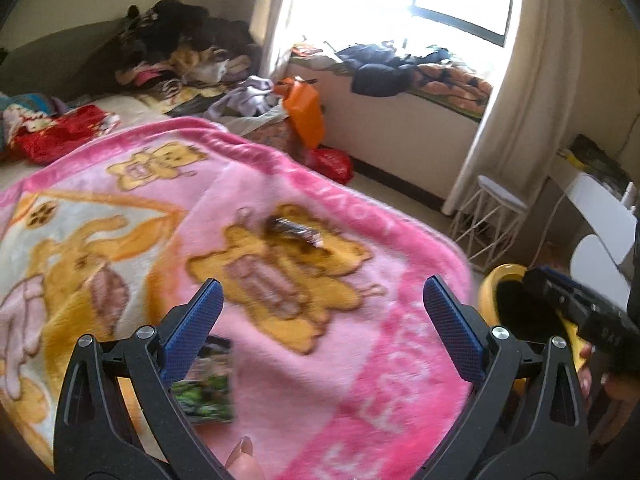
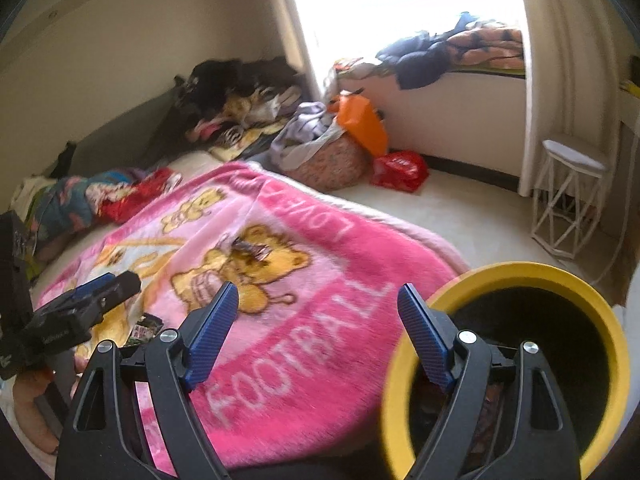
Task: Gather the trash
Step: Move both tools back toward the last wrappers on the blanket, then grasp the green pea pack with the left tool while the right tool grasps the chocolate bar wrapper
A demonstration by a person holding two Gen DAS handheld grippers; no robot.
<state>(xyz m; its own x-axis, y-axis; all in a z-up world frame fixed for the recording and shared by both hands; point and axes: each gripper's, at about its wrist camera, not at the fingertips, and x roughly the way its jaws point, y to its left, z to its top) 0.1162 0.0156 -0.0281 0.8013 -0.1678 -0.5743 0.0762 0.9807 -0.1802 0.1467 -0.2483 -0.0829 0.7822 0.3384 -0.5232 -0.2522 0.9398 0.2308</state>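
A dark crumpled wrapper (image 1: 297, 231) lies on the pink bear blanket (image 1: 360, 360) ahead of my open, empty left gripper (image 1: 322, 294); it also shows in the right wrist view (image 2: 251, 249). A green and black packet (image 1: 208, 390) lies on the blanket by the left gripper's left finger, and shows in the right wrist view (image 2: 143, 330). My right gripper (image 2: 318, 300) is open and empty over the blanket's edge, next to the yellow bin (image 2: 516, 272) with a black liner. The bin (image 1: 490, 292) stands right of the bed. The left gripper (image 2: 100, 292) reaches over the blanket's left side.
Clothes pile (image 1: 188, 44) at the bed's head. A basket of laundry (image 2: 324, 156), an orange bag (image 2: 362, 122) and a red bag (image 2: 400, 170) stand on the floor by the window seat. A white wire stool (image 2: 568, 196) stands near the curtain.
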